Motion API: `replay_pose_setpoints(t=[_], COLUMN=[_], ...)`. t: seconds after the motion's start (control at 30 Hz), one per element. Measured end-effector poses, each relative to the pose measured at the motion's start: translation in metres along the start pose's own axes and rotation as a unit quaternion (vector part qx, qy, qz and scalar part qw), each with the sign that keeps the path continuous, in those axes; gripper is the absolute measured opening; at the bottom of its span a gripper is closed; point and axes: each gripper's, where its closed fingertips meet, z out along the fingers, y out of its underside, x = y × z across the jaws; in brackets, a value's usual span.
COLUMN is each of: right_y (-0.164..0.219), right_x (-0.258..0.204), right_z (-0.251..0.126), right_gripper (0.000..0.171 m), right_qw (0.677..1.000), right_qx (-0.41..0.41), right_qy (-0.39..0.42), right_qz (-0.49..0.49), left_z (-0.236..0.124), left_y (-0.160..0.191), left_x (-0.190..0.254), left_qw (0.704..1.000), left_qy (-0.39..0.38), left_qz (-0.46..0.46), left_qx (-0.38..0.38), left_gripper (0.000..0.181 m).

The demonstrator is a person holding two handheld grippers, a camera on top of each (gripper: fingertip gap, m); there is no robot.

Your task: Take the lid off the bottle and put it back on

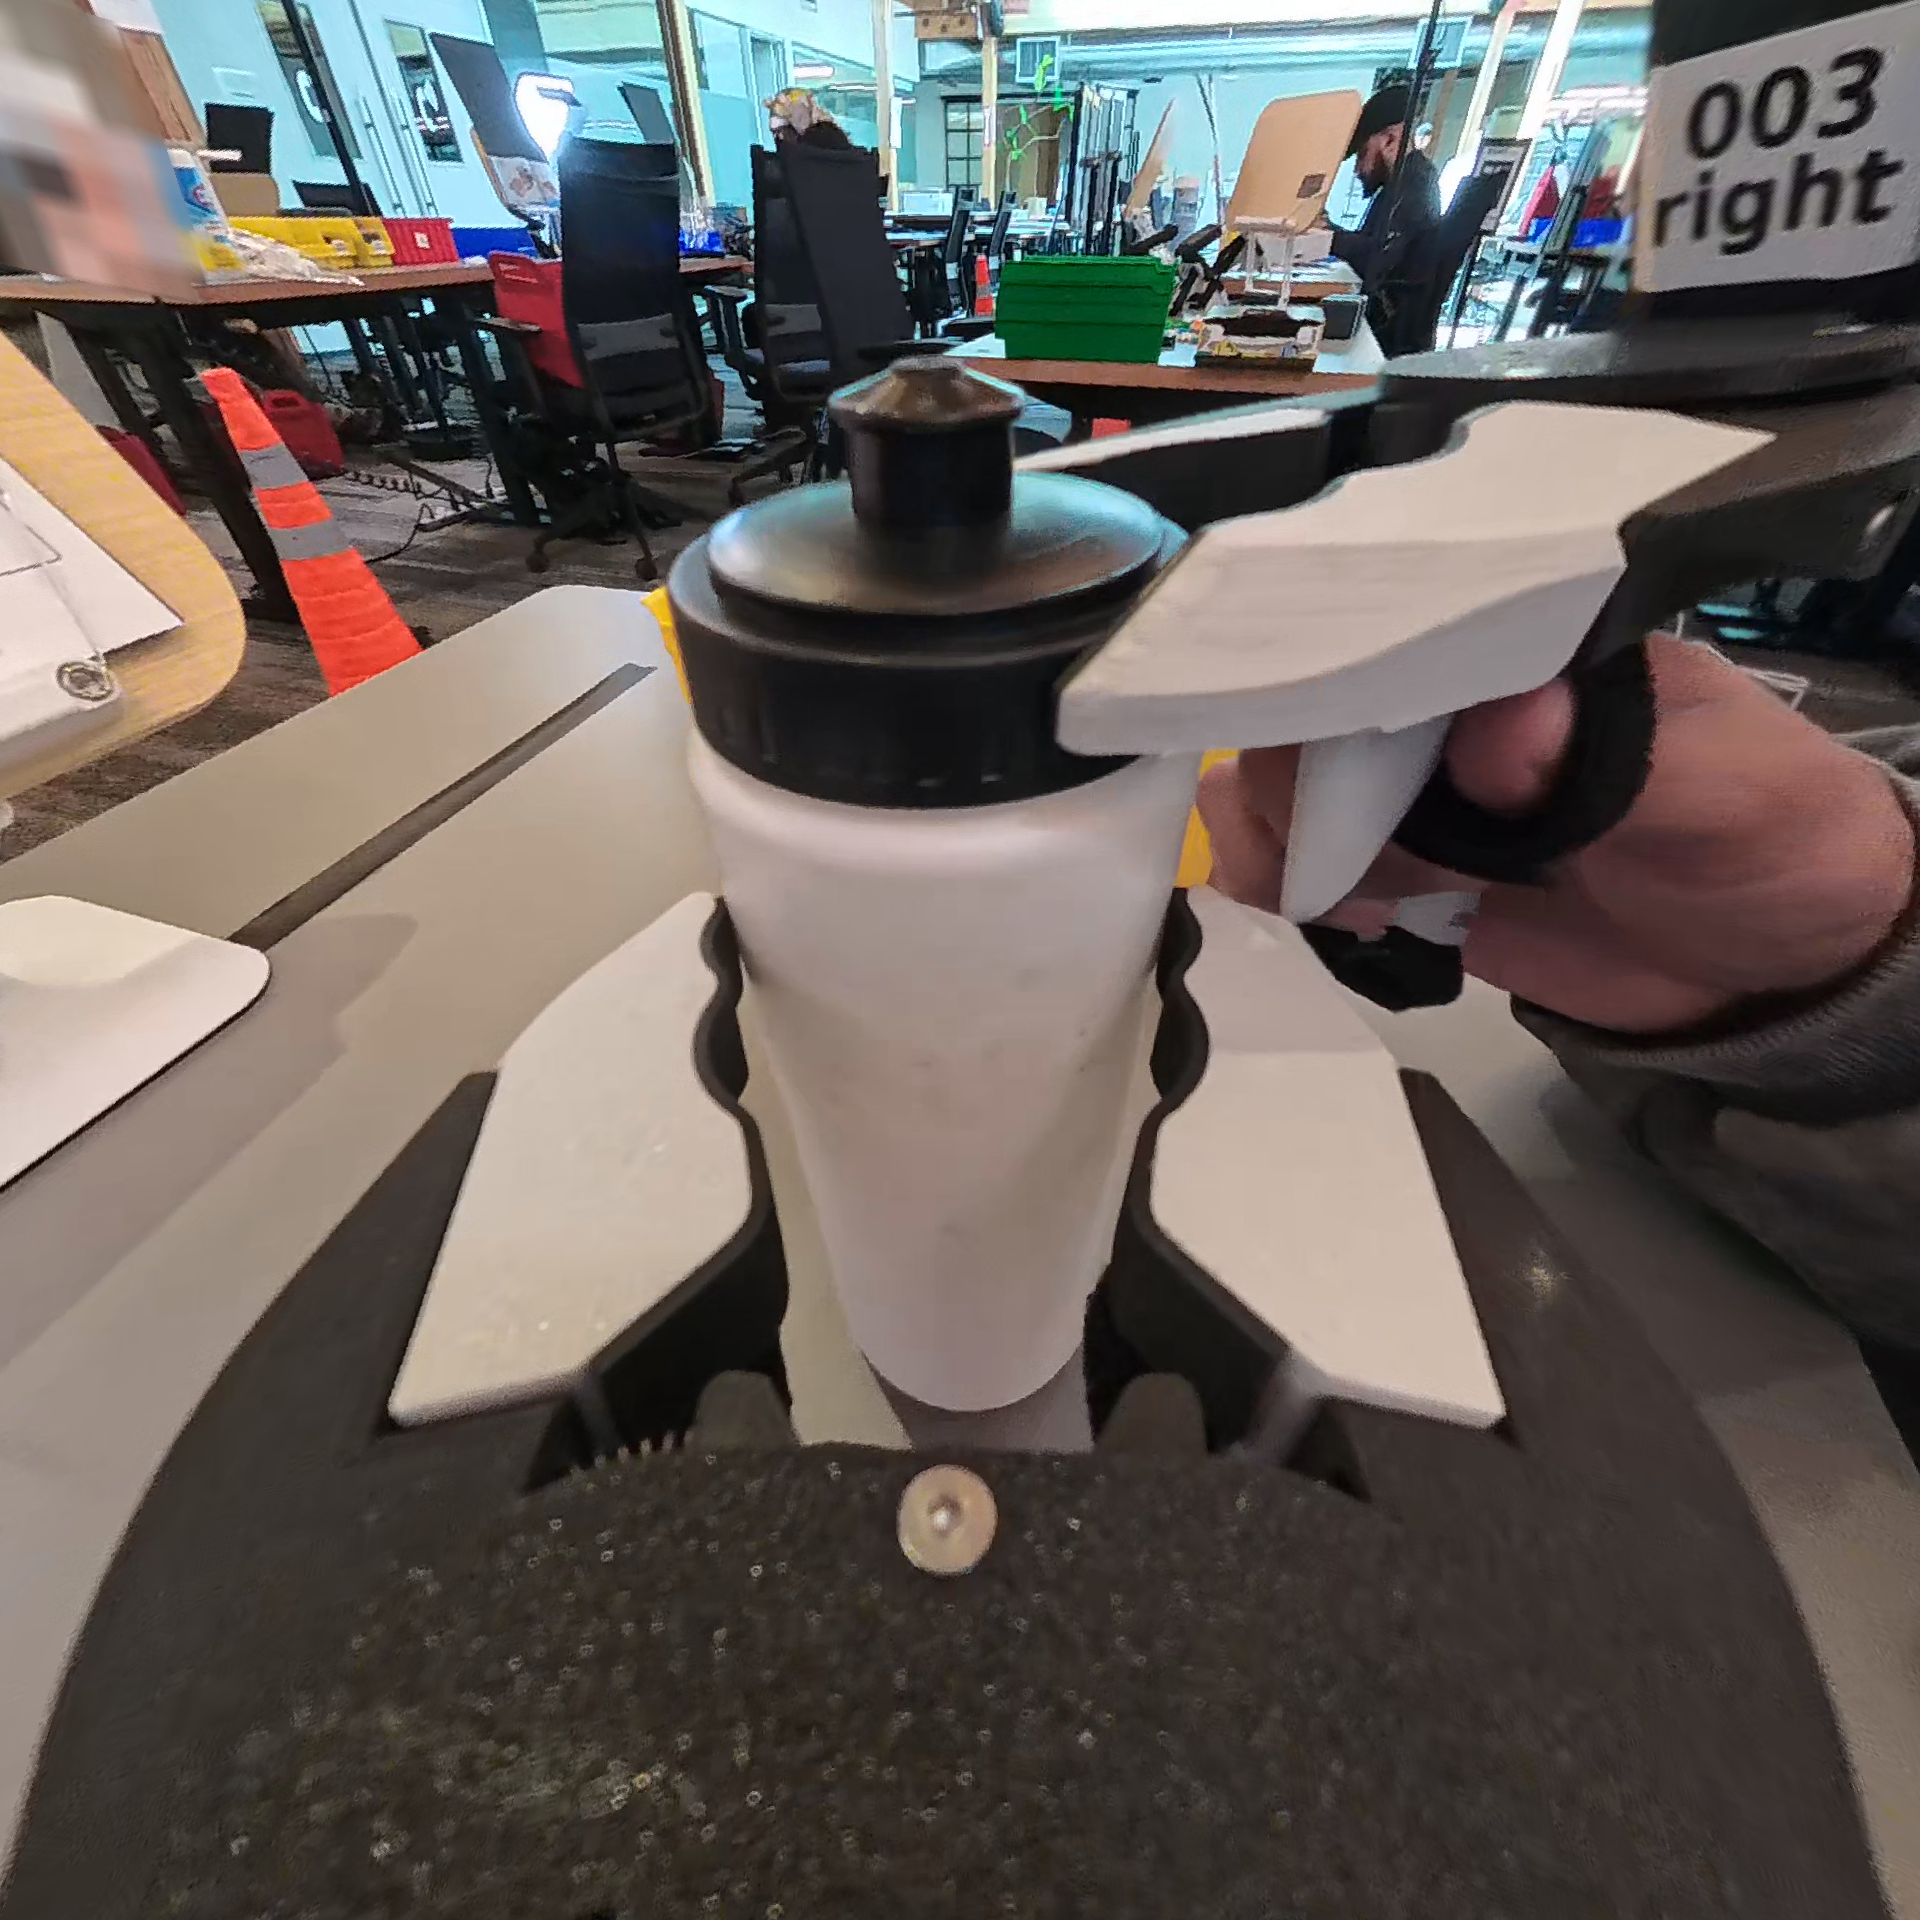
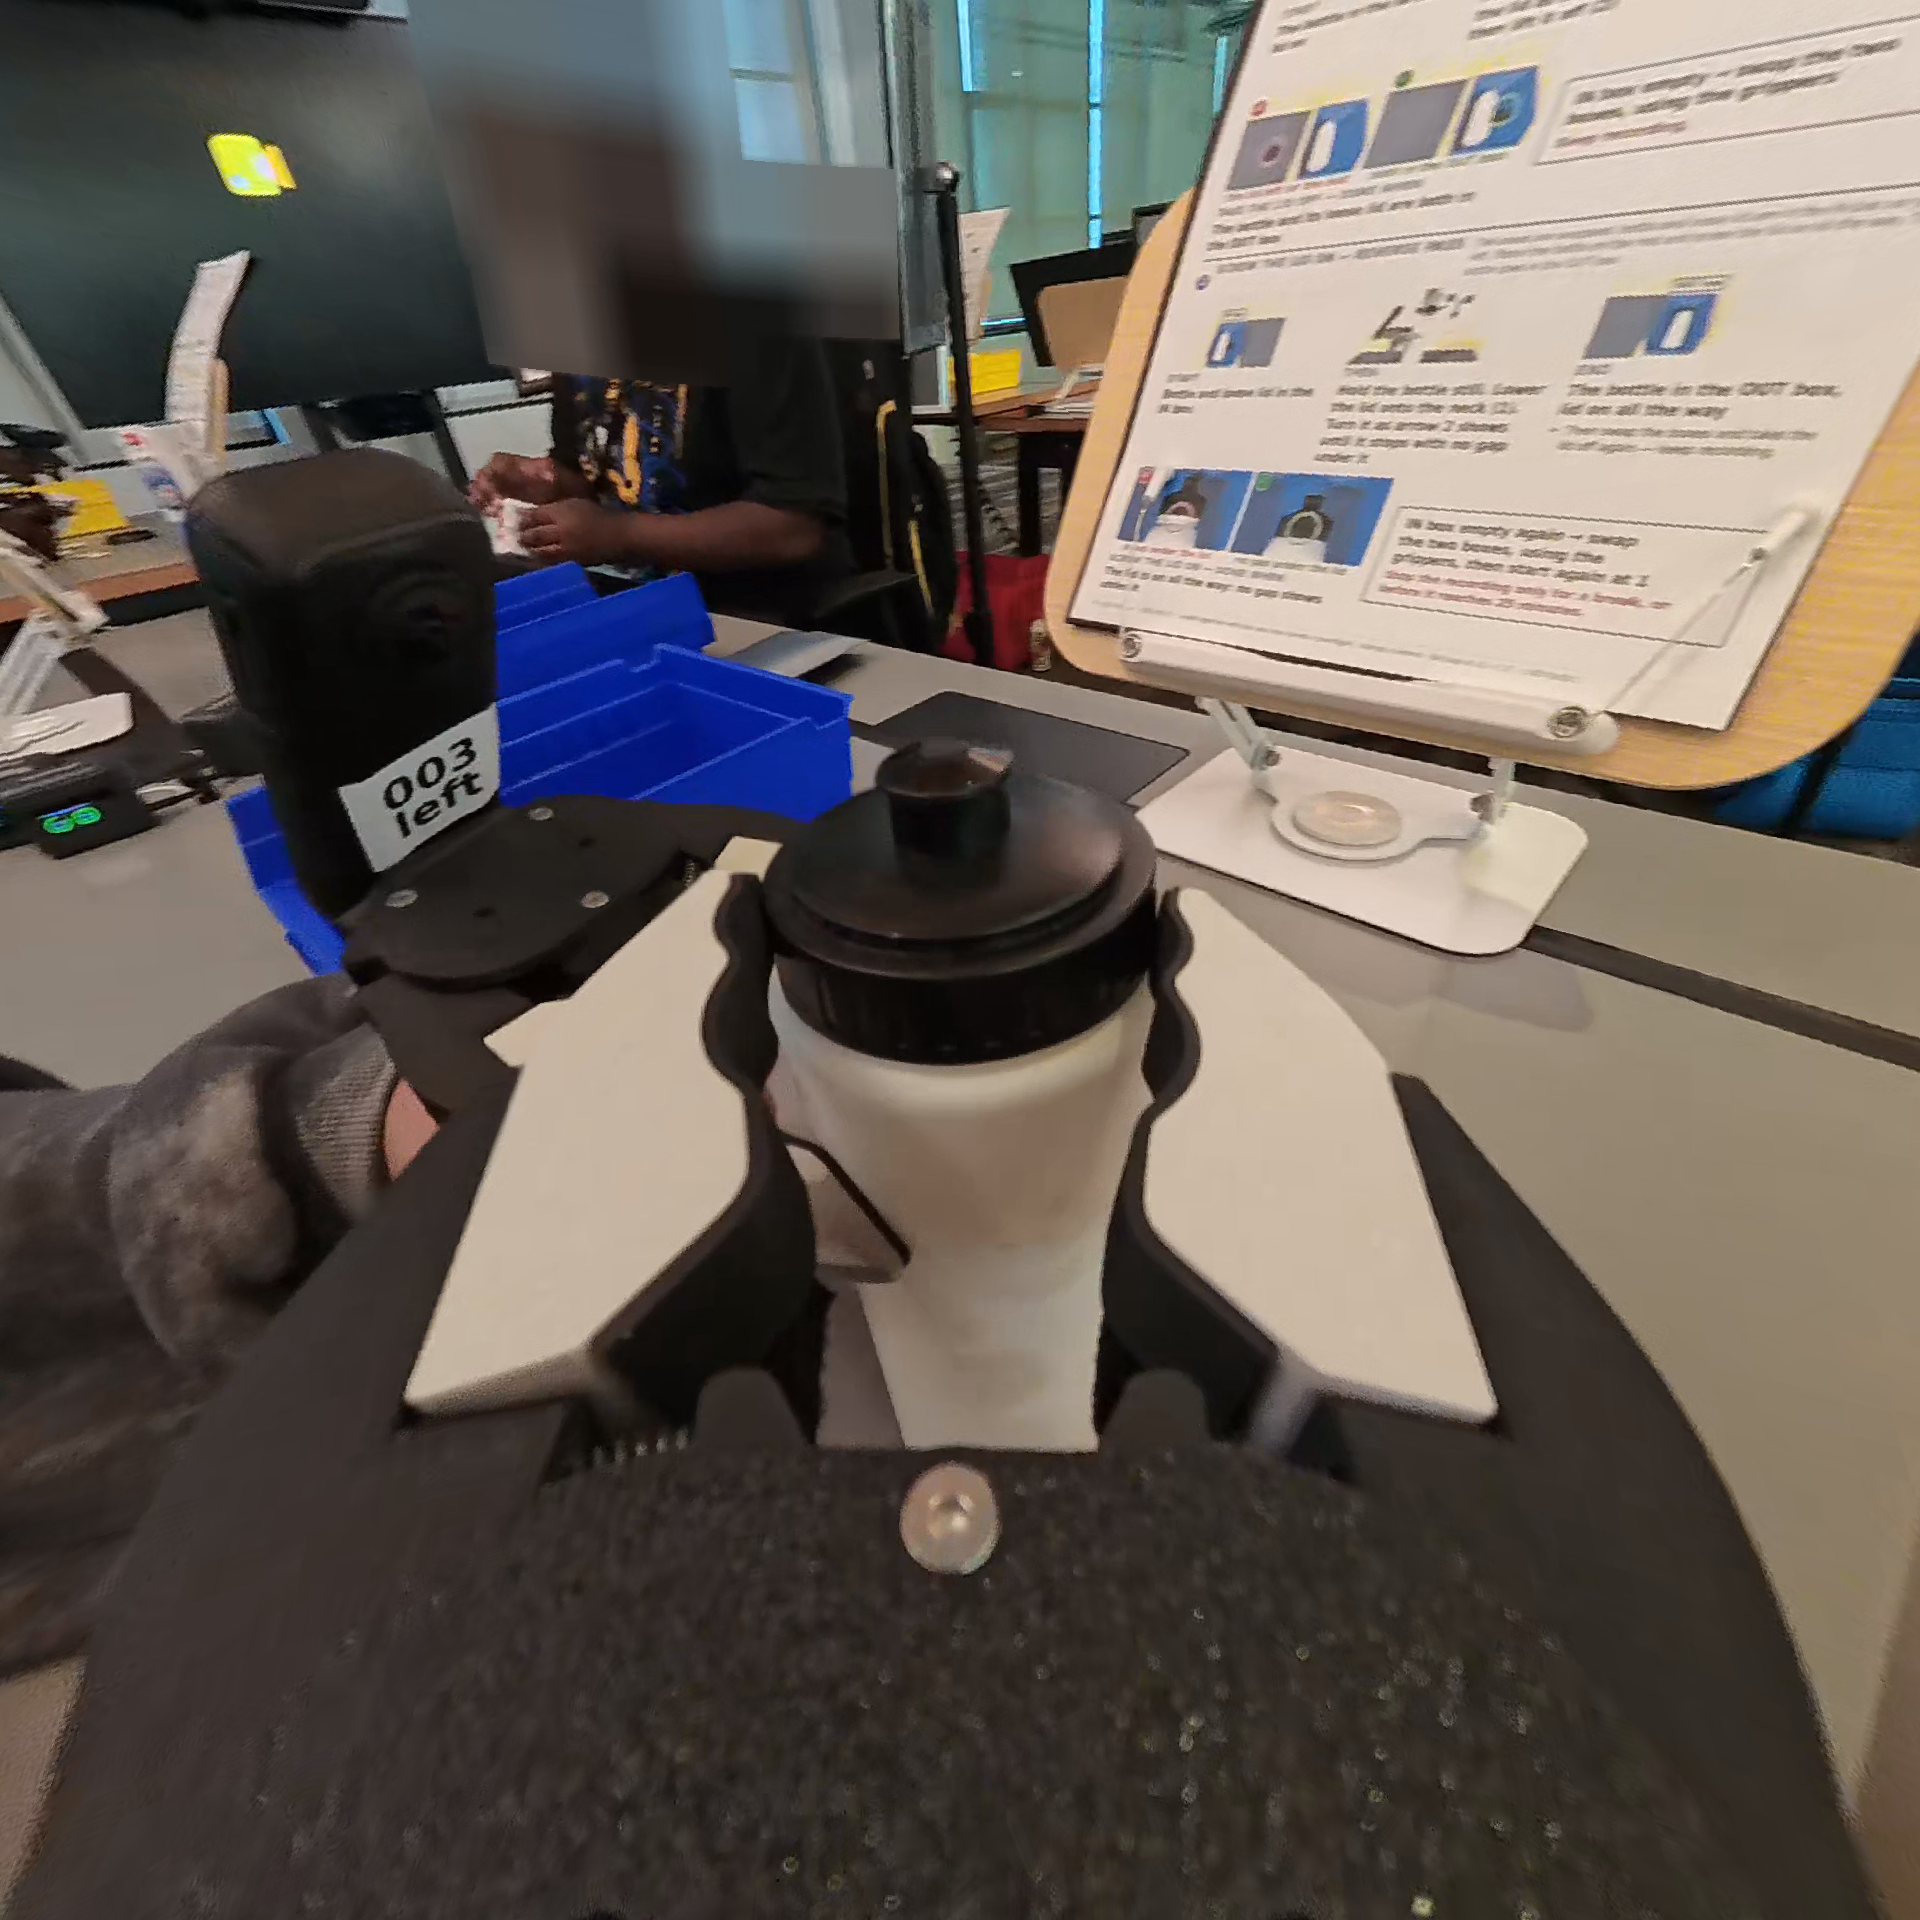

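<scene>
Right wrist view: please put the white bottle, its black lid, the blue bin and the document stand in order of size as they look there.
1. document stand, with its board
2. blue bin, partly hidden
3. white bottle
4. black lid

The bottle is nearest the camera, so ranks 2 and 3 are unsure.

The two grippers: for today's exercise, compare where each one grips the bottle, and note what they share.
The left gripper clamps the bottle on its white body, well below the top; the right gripper closes on the black lid. The left gripper's fingers lie low, near the table; the right gripper's fingers sit higher, at lid level. Both have white fingers with black pads, a person's hand holds each, and the lid is on.
</scene>
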Motion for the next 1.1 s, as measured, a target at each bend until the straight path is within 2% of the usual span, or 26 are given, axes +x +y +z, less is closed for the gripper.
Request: replay_pose_setpoints(t=[0.2, 0.43, 0.47, 0.5, 0.57, 0.63, 0.7, 0.77, 0.83, 0.9, 0.97, 1.1], right_y=[0.000, -0.004, -0.007, -0.010, 0.000, 0.030, 0.059, 0.085, 0.107, 0.112, 0.104, 0.109], right_x=[0.002, 0.001, -0.002, -0.003, 0.001, 0.001, -0.010, -0.022, -0.030, -0.036, -0.029, -0.015], right_z=[-0.001, -0.007, -0.015, -0.024, -0.051, -0.077, -0.096, -0.112, -0.120, -0.120, -0.119, -0.114], right_gripper=[0.069, 0.071, 0.081, 0.087, 0.058, 0.042, 0.075, 0.082, 0.085, 0.092, 0.085, 0.093], right_qw=[0.998, 0.999, 0.998, 0.997, 0.998, 0.999, 0.999, 0.999, 0.998, 0.997, 0.999, 0.998], right_qx=[0.011, 0.021, 0.039, 0.064, 0.062, 0.000, -0.019, -0.011, -0.016, -0.039, -0.035, -0.034], right_qy=[0.052, 0.015, -0.003, -0.015, -0.014, 0.001, -0.003, 0.004, 0.007, 0.001, 0.020, 0.040], right_qz=[0.015, 0.028, 0.042, 0.049, 0.026, 0.036, 0.037, 0.037, 0.056, 0.064, 0.036, 0.039], left_z=[0.001, 0.000, -0.003, -0.010, -0.034, -0.071, -0.114, -0.154, -0.181, -0.192, -0.194, -0.190], left_y=[0.000, -0.001, -0.001, 0.000, 0.004, 0.011, 0.035, 0.066, 0.092, 0.107, 0.114, 0.103], left_x=[-0.001, -0.003, -0.003, 0.002, 0.012, 0.018, 0.019, 0.027, 0.044, 0.059, 0.069, 0.072], left_qw=[1.000, 1.000, 0.999, 0.999, 0.997, 0.991, 0.970, 0.937, 0.909, 0.897, 0.897, 0.911], left_qy=[-0.014, -0.026, -0.037, -0.036, -0.050, -0.109, -0.206, -0.296, -0.350, -0.369, -0.361, -0.346], left_qz=[0.001, -0.011, -0.017, -0.024, -0.037, -0.066, -0.107, -0.140, -0.186, -0.218, -0.228, -0.202], left_qx=[-0.004, -0.008, -0.009, -0.017, -0.036, -0.040, -0.076, -0.123, -0.133, -0.107, -0.117, -0.101], left_gripper=[0.077, 0.079, 0.099, 0.112, 0.108, 0.102, 0.100, 0.098, 0.093, 0.087, 0.086, 0.083])
